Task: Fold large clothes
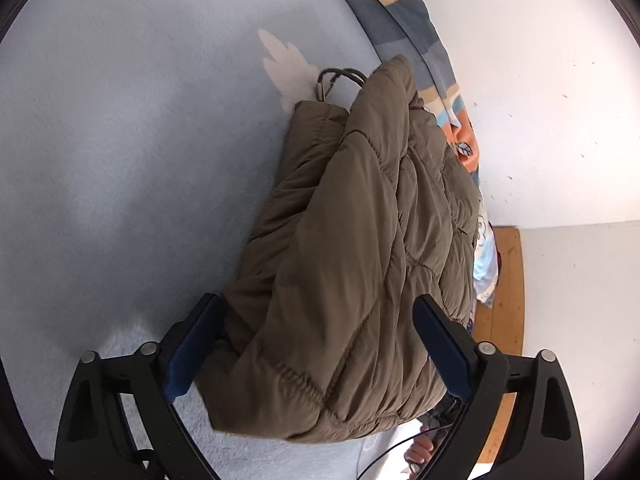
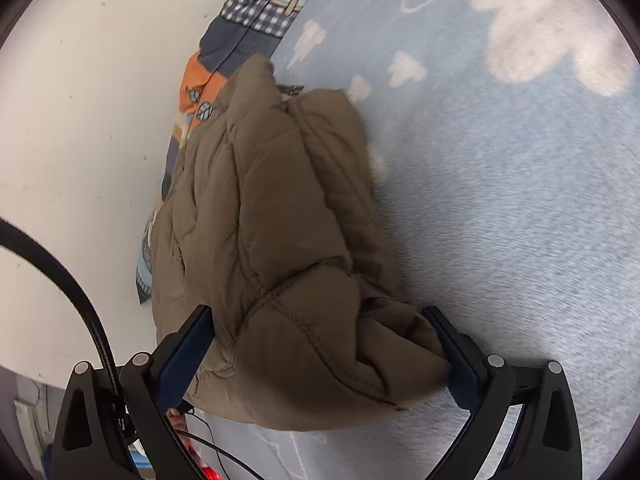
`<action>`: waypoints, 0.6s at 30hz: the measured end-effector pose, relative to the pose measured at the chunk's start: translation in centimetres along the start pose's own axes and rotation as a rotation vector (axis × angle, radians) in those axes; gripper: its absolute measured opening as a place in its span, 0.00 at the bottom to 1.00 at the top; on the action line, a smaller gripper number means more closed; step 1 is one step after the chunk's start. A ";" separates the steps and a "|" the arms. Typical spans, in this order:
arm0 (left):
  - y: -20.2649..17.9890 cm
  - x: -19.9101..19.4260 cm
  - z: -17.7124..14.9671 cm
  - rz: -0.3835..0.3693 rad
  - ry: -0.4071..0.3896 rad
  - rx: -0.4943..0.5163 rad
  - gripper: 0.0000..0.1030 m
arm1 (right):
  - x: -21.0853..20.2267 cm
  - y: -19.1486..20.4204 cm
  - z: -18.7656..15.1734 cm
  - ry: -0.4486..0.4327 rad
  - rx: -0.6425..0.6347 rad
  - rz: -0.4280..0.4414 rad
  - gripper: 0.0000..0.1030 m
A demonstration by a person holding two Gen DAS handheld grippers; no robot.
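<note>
My left tool (image 1: 316,344) stood spread wide around one end of the folded brown quilted jacket (image 1: 360,240), and my right tool (image 2: 324,352) stood just as wide around the other end; the padding bulged between the blue pads (image 1: 188,360) of each, brushing them, though I judged neither tool truly clamped it. The jacket lay bundled on the bed's pale blue blanket (image 1: 120,160), along the edge nearest the white wall (image 1: 540,120), partly over a striped, patterned quilt (image 1: 416,20). A dark cord loop (image 1: 340,80) stuck out at its far end. The puffy layers could have sprung open once I backed away, since nothing pinned them. A pad dragging on the slippery shell might have pulled the fold askew, or nudged the bundle towards the wall-side edge.
</note>
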State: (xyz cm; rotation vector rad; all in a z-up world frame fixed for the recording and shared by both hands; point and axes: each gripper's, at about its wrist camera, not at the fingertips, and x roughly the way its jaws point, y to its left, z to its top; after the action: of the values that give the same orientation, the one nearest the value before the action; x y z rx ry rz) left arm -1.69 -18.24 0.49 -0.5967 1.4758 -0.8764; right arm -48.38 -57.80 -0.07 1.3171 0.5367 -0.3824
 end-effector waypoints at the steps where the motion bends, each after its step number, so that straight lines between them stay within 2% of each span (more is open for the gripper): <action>1: -0.1 0.3 0.2 0.000 0.006 0.015 0.95 | 0.4 0.2 0.2 0.007 -0.011 0.008 1.00; 4: -0.1 1.2 1.3 0.015 0.029 0.072 0.96 | 1.4 0.5 0.8 0.028 -0.042 0.025 1.00; 8: 0.0 2.9 3.3 -0.032 0.096 0.113 1.00 | 2.6 1.0 1.6 0.045 -0.104 0.024 1.00; 10: -0.6 3.7 4.2 -0.028 0.131 0.136 1.00 | 3.0 1.2 1.8 0.056 -0.127 0.024 1.00; 15: -2.3 4.9 4.8 -0.031 0.138 0.210 1.00 | 4.2 2.1 2.2 0.049 -0.172 0.009 1.00; 16: -2.6 5.0 4.6 -0.045 0.121 0.214 0.98 | 4.5 2.4 2.2 0.049 -0.190 0.003 1.00; 17: -3.0 5.0 4.3 -0.048 0.111 0.221 0.89 | 4.9 2.9 2.5 0.053 -0.204 -0.004 0.99; 18: -3.5 4.9 4.0 -0.033 0.097 0.248 0.85 | 5.1 3.1 2.4 0.059 -0.216 -0.002 0.95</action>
State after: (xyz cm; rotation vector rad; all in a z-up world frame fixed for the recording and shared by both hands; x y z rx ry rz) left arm 1.22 -24.86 0.61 -0.3999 1.4192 -1.1078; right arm -42.14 -59.25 -0.06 1.1215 0.6114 -0.2795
